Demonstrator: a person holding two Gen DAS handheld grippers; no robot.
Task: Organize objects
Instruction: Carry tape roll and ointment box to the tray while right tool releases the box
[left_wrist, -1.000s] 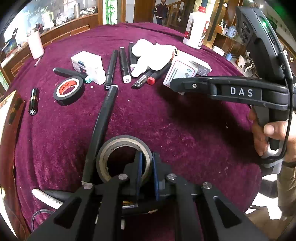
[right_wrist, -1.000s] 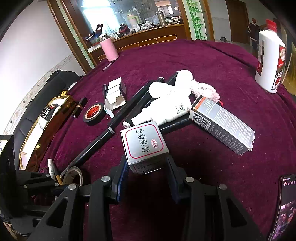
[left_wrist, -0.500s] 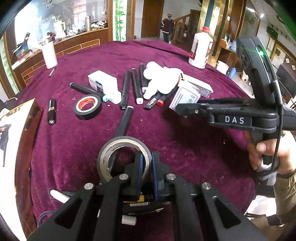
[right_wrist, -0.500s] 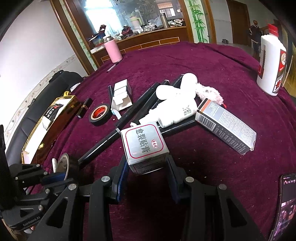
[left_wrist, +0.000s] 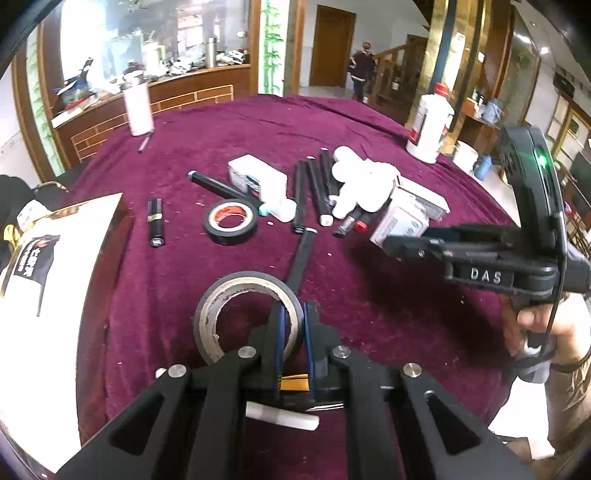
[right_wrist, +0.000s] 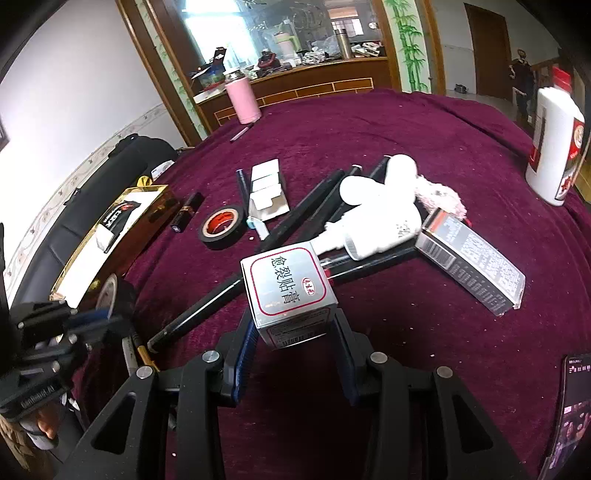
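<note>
Maroon velvet is spread over the round worktop (left_wrist: 229, 122), which is set in a room with wood panelling, a mirrored counter and a painted bamboo column. Markers, boxes and a red-cored tape roll (left_wrist: 231, 220) are scattered across the cloth. The left tool (left_wrist: 293, 328) is clenched on the wall of a grey tape roll (left_wrist: 236, 291), lifted clear of the cloth. The right tool (right_wrist: 293, 332) is closed on a silver carton (right_wrist: 288, 291), held above the markers.
</note>
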